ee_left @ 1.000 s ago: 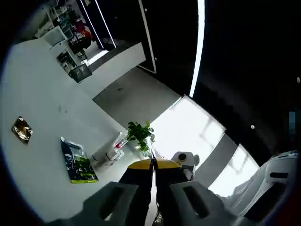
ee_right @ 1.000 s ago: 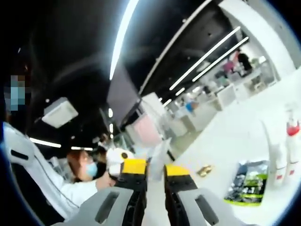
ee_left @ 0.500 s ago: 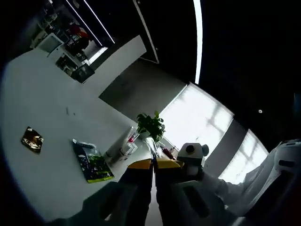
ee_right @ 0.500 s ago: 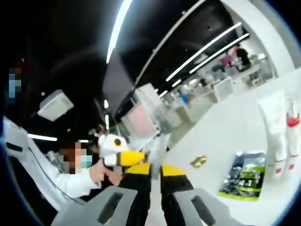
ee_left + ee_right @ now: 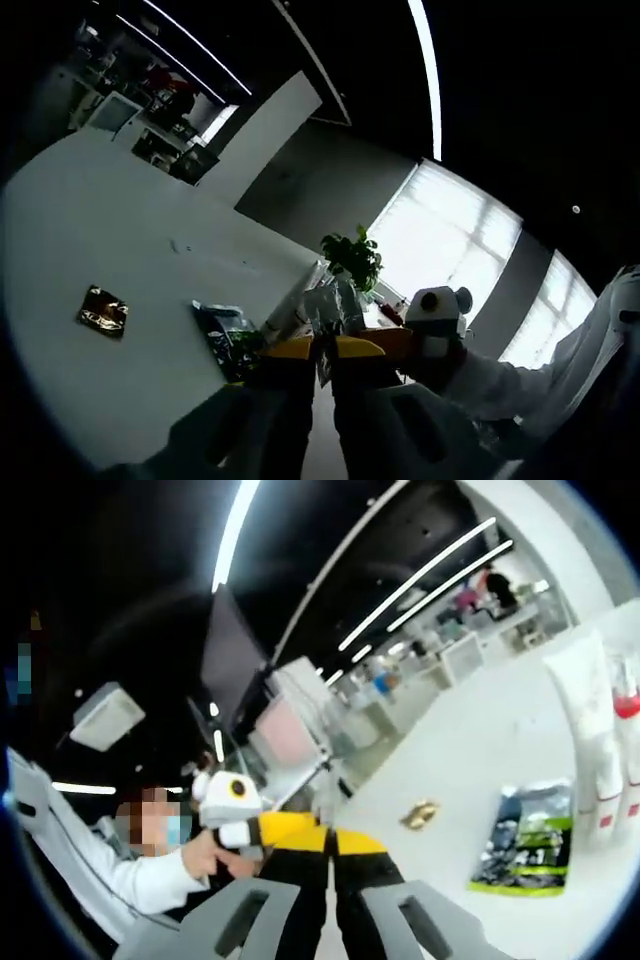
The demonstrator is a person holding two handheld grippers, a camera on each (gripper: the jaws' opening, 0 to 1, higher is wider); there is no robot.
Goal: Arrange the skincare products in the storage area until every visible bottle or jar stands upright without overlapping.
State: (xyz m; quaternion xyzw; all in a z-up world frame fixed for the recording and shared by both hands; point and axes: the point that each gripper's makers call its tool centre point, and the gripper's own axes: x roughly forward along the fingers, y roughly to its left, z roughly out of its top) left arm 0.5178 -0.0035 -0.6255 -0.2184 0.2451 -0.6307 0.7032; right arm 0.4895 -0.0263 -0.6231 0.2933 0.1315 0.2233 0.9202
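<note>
White skincare tubes (image 5: pixel 590 730) and a red-capped bottle (image 5: pixel 627 730) stand upright at right edge of right gripper view, on the white counter (image 5: pixel 480 760), partly cut off. Green-black flat pouch (image 5: pixel 530 845) lies beside them. Left hand-held gripper (image 5: pixel 322 350) and right hand-held gripper (image 5: pixel 330 842): both closed, empty, raised, probably mid-approach. Items beyond the plant (image 5: pixel 352 262) unclear.

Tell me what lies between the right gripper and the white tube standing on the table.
In the right gripper view, the green-and-black pouch lies flat on the white table, between the right gripper and the white tube. A small gold packet lies off to the side.
</note>
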